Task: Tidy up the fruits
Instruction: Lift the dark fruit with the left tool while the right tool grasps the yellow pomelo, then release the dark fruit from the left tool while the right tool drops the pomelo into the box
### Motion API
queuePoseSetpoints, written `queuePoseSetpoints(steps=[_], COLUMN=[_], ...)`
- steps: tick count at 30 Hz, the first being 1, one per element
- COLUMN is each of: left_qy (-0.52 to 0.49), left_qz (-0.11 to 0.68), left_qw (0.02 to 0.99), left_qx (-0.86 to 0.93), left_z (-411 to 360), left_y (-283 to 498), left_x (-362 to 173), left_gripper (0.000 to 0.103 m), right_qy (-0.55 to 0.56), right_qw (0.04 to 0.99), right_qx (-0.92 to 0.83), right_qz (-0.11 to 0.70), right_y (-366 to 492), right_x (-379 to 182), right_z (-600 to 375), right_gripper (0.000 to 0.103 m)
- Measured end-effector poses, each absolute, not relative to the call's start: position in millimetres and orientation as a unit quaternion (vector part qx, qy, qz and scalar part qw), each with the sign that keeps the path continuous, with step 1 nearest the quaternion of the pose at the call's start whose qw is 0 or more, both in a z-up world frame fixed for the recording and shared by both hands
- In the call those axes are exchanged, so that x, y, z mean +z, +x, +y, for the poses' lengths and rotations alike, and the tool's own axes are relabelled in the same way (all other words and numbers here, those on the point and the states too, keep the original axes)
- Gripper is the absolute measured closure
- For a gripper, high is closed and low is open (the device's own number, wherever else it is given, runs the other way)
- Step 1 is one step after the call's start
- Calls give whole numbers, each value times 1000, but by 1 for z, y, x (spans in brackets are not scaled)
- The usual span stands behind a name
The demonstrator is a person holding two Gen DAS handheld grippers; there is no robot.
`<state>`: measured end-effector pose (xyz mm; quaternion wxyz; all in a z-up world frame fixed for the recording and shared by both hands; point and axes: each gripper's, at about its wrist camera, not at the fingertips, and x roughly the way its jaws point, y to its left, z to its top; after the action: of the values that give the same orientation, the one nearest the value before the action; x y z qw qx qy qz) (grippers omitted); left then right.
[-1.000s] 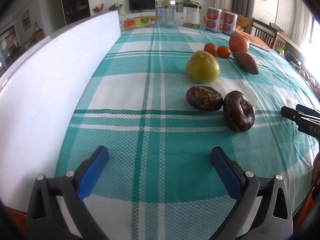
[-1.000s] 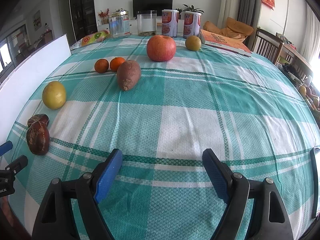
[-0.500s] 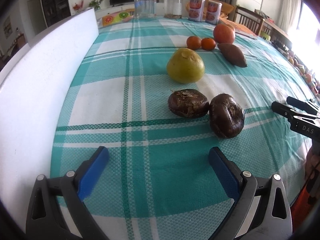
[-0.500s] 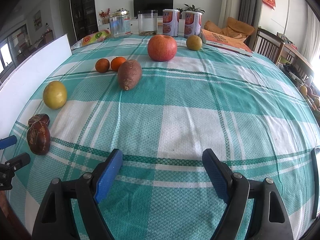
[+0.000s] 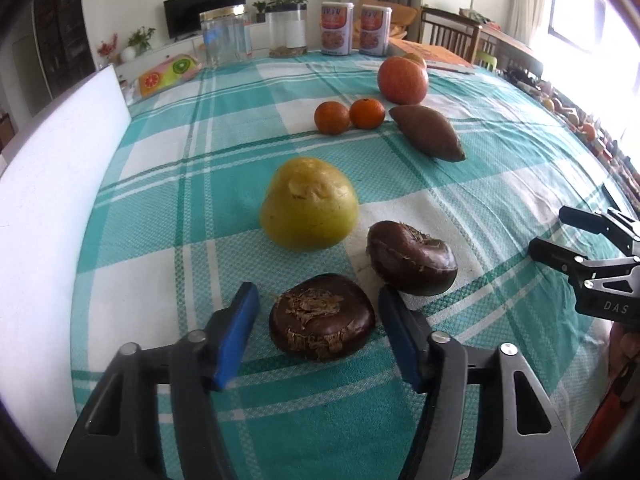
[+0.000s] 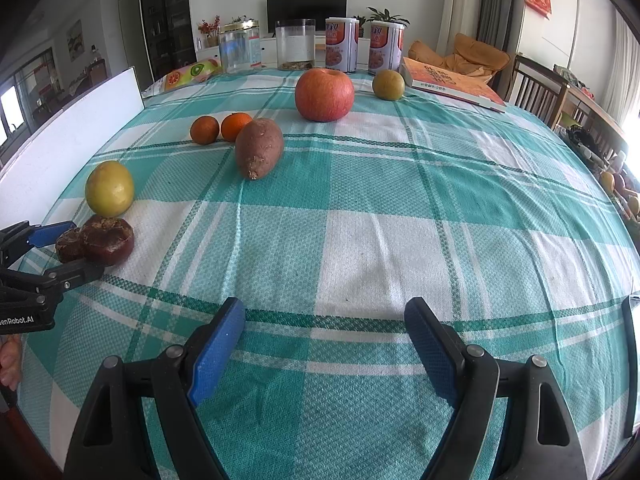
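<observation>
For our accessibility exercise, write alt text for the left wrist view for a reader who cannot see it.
The open left gripper straddles a dark brown fruit on a teal checked tablecloth, with a second dark fruit just to its right. Behind sit a yellow pear-shaped fruit, two tangerines, a sweet potato and an apple.
</observation>
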<state>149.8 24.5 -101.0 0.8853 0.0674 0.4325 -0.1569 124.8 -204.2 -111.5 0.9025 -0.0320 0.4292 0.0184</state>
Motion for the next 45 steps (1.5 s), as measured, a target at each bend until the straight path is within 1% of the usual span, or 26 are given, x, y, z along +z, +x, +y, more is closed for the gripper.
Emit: queuePoseSetpoints(steps=[5,7,9,10,13,18,20,22,25,27,29,32,34,37,41,43,44,45], left_qy=[5,-26,-47,-53,-68,-95,-103,-115,-143,-150,-155,-166,-165,-155,-142,-138,-136,-133], left_qz=[447,451,451,451,443,416,401,389,373,356,350,377,405,448,473,478,479,477], left_qw=[886,885,885,885,888,900,907,911,916,922,923,909,897,878,867,864,863,864], left_qx=[-126,-114,-108,-104,-101,-90,-80,-68,-49,-12,29,56,67,68,71,82,88,94], left_z=[51,67,77,80,85,104,119,137,177,209,240,271,279,274,268,268,269,270], left_y=[141,130,117,111,96,71,61,54,53,55,63,89,107,123,122,121,118,116], left_x=[-94,-86,-77,-74,-59,-23,-8,5,22,34,40,30,13,-12,-27,-30,-29,-28], left_gripper=[55,55,55,55,55,55,55,55,55,55,55,55,55,55,55,52,42,30], right_qy=[-21,0,37,39,-3,-91,-102,-113,-114,-85,-51,-18,-14,-34,-54,-65,-68,-63], right_qw=[899,891,876,870,840,781,766,767,774,783,790,793,784,778,762,758,757,758], right_qx=[31,49,108,139,223,278,280,268,258,269,306,366,402,417,414,408,403,402], right_qz=[435,452,469,472,495,551,569,572,567,554,529,487,472,469,495,505,509,510], right_y=[127,132,145,154,191,236,244,248,249,245,237,221,212,205,208,210,212,213], right_x=[-114,-110,-94,-83,-61,-81,-91,-96,-89,-67,-34,14,31,32,7,-6,-11,-13], right_z=[-207,-208,-195,-180,-112,-24,-12,-8,-7,-4,11,54,92,145,189,201,205,204], right_gripper=[20,19,19,19,19,19,24,49,49,49,49,49,49,49,49,48,48,46])
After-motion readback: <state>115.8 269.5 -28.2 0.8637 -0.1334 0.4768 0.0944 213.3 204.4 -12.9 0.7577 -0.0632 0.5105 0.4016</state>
